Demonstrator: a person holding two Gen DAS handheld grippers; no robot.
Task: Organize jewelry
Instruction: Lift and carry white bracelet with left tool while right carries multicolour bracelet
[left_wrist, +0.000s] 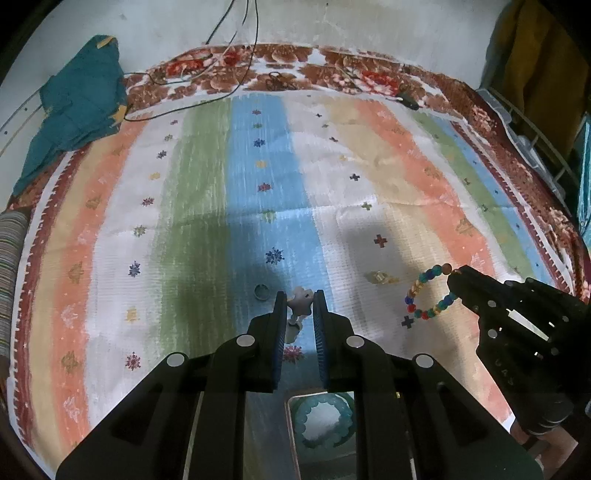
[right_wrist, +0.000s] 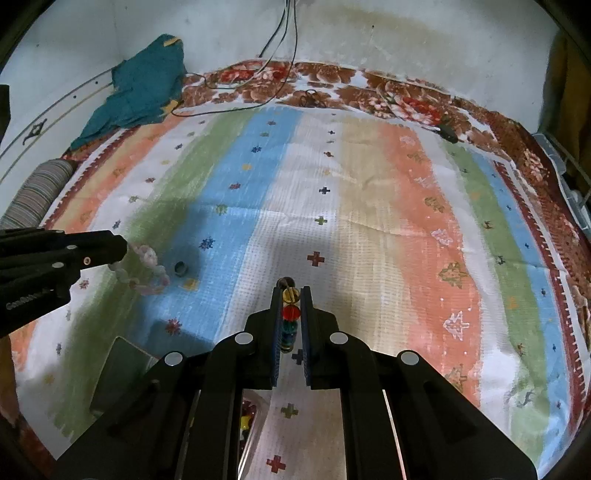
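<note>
- Left gripper: black, blue pads, jaws narrow, clamped on a pale pinkish-white beaded bracelet, which hangs off the tip above the striped cloth.
- Right gripper: jaws pressed tight on a multicoloured glass-bead bracelet; yellow and red beads sit between the pads, the rest of the loop dangles below.
- Small dark metal ring lies on the cloth, near the left gripper's tip, just left of it.
- Light turquoise scalloped bangle sits in a tray close under the left gripper.
- Teal fabric bundle at far left; black cables trail along the far edge.
</note>
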